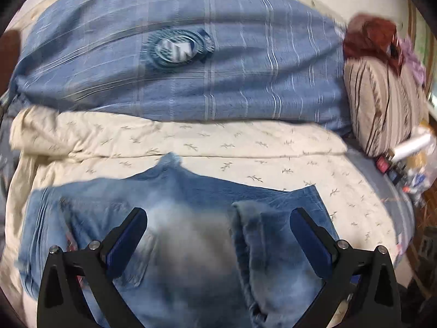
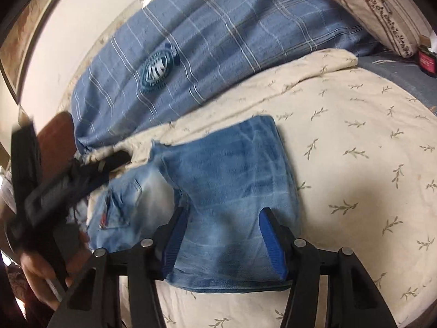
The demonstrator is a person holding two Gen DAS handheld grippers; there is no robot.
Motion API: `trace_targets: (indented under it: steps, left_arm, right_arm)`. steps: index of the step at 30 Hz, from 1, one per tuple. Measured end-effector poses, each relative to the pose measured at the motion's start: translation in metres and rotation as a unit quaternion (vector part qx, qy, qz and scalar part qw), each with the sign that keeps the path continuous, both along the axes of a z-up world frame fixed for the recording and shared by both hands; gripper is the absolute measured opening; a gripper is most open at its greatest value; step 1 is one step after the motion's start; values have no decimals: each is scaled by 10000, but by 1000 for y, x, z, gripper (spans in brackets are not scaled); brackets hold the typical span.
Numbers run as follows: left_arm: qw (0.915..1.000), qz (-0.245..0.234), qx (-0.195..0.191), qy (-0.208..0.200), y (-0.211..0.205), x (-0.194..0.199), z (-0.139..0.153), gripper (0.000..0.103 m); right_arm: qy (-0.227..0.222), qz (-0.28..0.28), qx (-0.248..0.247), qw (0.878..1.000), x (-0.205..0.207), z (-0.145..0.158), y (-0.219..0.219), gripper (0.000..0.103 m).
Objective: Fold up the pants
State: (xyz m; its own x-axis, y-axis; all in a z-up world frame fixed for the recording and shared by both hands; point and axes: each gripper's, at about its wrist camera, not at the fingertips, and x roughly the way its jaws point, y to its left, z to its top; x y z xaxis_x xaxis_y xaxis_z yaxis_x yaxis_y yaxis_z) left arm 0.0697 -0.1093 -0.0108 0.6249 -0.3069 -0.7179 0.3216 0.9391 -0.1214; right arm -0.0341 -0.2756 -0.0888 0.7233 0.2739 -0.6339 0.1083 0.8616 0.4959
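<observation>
We are seeing a bed [image 1: 286, 147] lying under a cream leaf-print sheet, a blue plaid blanket [image 1: 191, 63] bunching beyond the claw, a striped pillow [image 1: 382, 104] leaning far right, a pale wall [image 2: 90, 19] rising behind.

1. The round badge [image 1: 177, 47] on the blue plaid blanket [image 1: 245, 68], at the far side of the bed, carries lettering around its ring, but it is too blurred to read.
2. No other text, number or brand can be read.
</observation>
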Motion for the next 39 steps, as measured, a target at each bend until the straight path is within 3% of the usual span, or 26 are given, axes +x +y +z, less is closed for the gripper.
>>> trace_targets:
  steps: [5,10,17,20,24,28,31,32,36,39]
  left_arm:
    - [9947,-170,836,572,-39,29,-37,103]
    - [9872,-83,1474,602,-53,44,-69,103]
    - [9866,-31,1490,657,-50,46,-60,103]
    - [9926,77,1111,477,-30,36,-35,103]
    - [9947,-65,994,254,-9,10,-13,103]
    - [9907,-310,1282,340,-14,-10,-30,103]
    - [9787,-483,1898,616,-32,-19,-66,103]
    - [9786,-474,1892,658,-31,-20,-72,103]
    - [9858,-318,1455,771,-15,-23,-61,103]
    - [9926,-97,1144,401,10,-40,-38,103]
  right_arm:
    - [459,151,287,9984,4,-19,-8,56]
    - [495,385,258,9977,3,-22,-8,57]
    - [436,634,-105,9970,2,-19,2,58]
    - [283,469,154,9984,-4,-14,-9,58]
    - [-95,21,-35,9999,-14,0,-22,58]
    - [-67,-225,-181,9996,-12,2,-22,58]
    - [253,-305,-150,9991,-10,-6,-21,59]
    - [271,-301,-87,9991,-10,-7,-21,58]
    - [203,-288,-219,9991,-15,-7,-20,58]
    - [111,-371,-68,9992,-19,-5,-24,58]
